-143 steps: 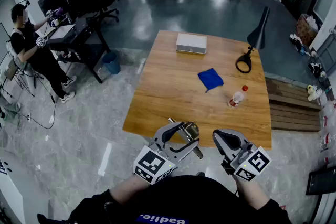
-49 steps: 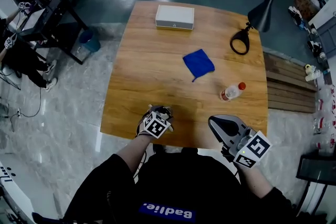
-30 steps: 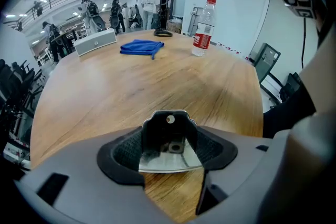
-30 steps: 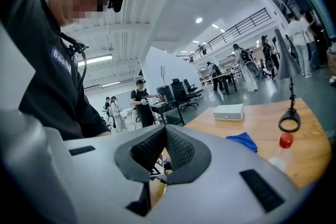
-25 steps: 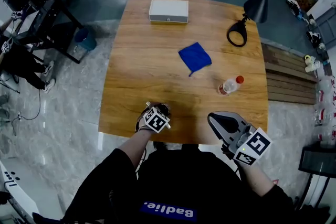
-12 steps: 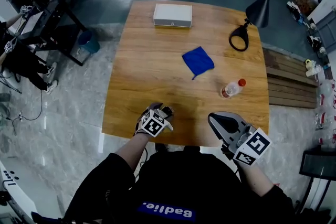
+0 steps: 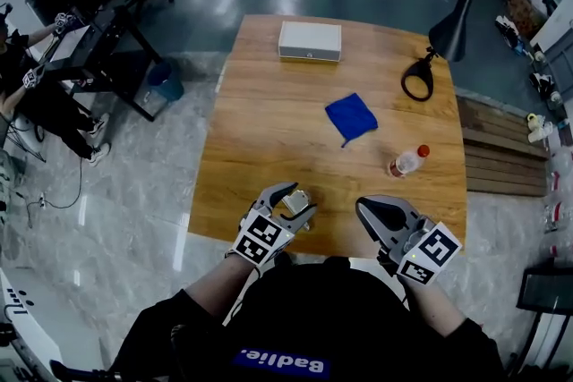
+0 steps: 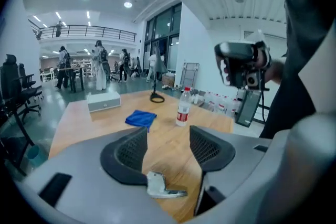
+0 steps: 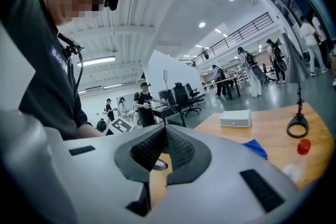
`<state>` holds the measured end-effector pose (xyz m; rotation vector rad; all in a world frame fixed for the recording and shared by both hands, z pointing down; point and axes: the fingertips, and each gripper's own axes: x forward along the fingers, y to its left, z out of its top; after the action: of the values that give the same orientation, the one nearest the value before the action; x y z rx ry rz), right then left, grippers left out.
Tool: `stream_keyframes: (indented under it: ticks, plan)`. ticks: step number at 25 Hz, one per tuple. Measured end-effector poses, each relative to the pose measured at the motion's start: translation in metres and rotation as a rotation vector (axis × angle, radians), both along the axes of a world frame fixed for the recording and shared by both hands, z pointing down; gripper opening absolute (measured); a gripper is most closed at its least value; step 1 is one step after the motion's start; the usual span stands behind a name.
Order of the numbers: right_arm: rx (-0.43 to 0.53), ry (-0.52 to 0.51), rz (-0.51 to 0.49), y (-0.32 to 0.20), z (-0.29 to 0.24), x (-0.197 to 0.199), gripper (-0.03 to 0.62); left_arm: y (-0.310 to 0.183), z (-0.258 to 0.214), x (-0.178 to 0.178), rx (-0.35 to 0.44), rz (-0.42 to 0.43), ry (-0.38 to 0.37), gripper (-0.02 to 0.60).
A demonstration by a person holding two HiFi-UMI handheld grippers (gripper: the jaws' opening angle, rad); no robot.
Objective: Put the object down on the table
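Note:
A small silvery metal piece (image 7: 295,203) lies on the wooden table (image 7: 269,130) near its front edge. My left gripper (image 7: 302,195) is low over it, one jaw on each side. In the left gripper view the metal piece (image 8: 157,184) rests on the wood below the left gripper (image 8: 167,139). The jaws stand wide and are closing, and their pads do not touch the piece. My right gripper (image 7: 365,208) hovers over the front edge to the right. Seen in its own view, the right gripper (image 9: 167,134) is shut on nothing.
A blue cloth (image 7: 351,115) lies mid-table, with a red-capped plastic bottle (image 7: 406,162) on its side to the right. Farther back are a white box (image 7: 310,40) and a black desk lamp (image 7: 421,80). People and office chairs are on the floor at left.
My left gripper has drawn back from the table toward me. Its jaws now show apart, with the metal piece lying free on the wood between them. The right gripper has stayed put.

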<state>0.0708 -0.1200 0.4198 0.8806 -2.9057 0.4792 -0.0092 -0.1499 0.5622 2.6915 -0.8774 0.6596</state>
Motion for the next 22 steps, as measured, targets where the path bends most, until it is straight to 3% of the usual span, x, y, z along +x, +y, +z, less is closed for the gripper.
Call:
stream_keyframes:
  ticks: [6, 12, 16, 22]
  plan:
    - [0.018, -0.022, -0.010, 0.004, -0.007, -0.012, 0.005, 0.012, -0.101, 0.022, 0.152, 0.067, 0.180, 0.176]
    - [0.053, -0.034, -0.020, 0.010, -0.021, -0.019, 0.005, 0.031, -0.169, 0.030, 0.237, 0.125, 0.309, 0.041]
    - [0.085, -0.034, -0.030, 0.016, -0.032, -0.023, 0.005, 0.037, -0.190, 0.030, 0.235, 0.111, 0.373, 0.009]
    - [0.105, -0.026, -0.032, 0.017, -0.032, -0.024, 0.005, 0.035, -0.176, 0.024, 0.207, 0.088, 0.367, 0.009]
